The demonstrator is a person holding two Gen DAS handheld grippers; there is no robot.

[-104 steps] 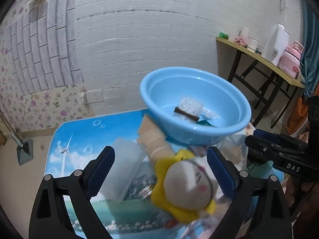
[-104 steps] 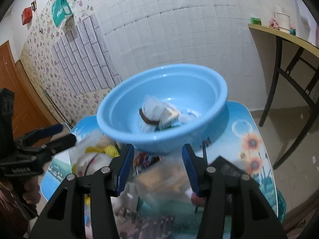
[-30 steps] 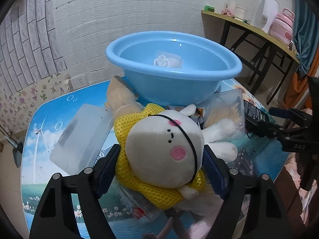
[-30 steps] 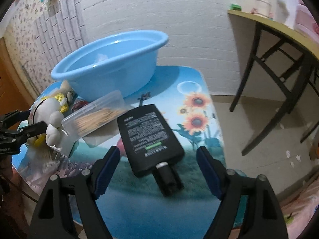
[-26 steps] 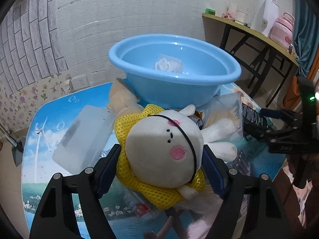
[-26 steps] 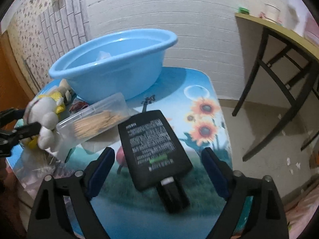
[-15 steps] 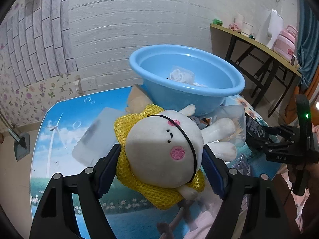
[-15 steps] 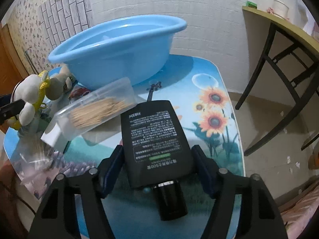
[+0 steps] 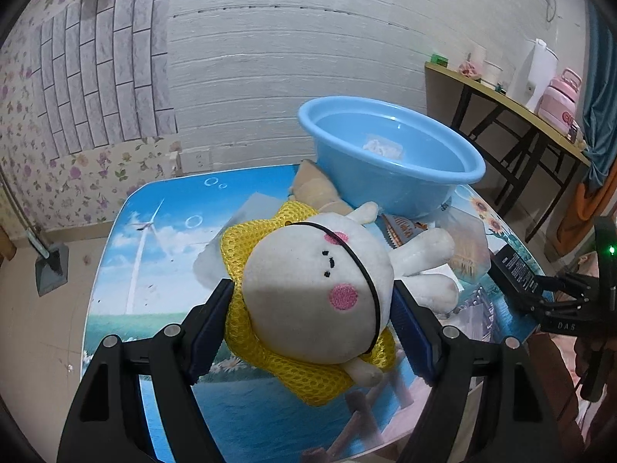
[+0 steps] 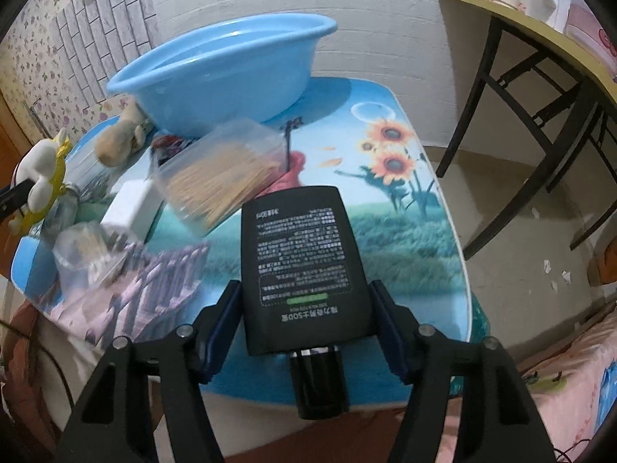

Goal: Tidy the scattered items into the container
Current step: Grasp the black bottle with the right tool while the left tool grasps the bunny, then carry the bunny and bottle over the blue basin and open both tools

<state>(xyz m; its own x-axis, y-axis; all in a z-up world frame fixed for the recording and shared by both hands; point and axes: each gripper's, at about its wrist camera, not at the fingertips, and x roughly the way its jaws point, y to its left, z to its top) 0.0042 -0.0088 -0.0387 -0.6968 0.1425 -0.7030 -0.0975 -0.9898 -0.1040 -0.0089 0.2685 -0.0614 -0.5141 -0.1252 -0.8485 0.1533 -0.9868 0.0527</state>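
The left gripper (image 9: 312,314) clamps the white plush bunny (image 9: 320,289) at centre frame, while the right gripper (image 10: 304,322) is closing on the black flat bottle (image 10: 300,266), pads touching its sides.

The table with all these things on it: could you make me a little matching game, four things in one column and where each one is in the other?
Things:
1. white plush toy
2. flat black bottle
3. clear box of wooden sticks
4. small white packet

Places:
A. inside the blue basin
B. between the fingers of the right gripper, whose jaws are closing
C. clamped in the left gripper
D. lying on the picture-printed table, in front of the basin

Pairs: 1-C, 2-B, 3-D, 4-A
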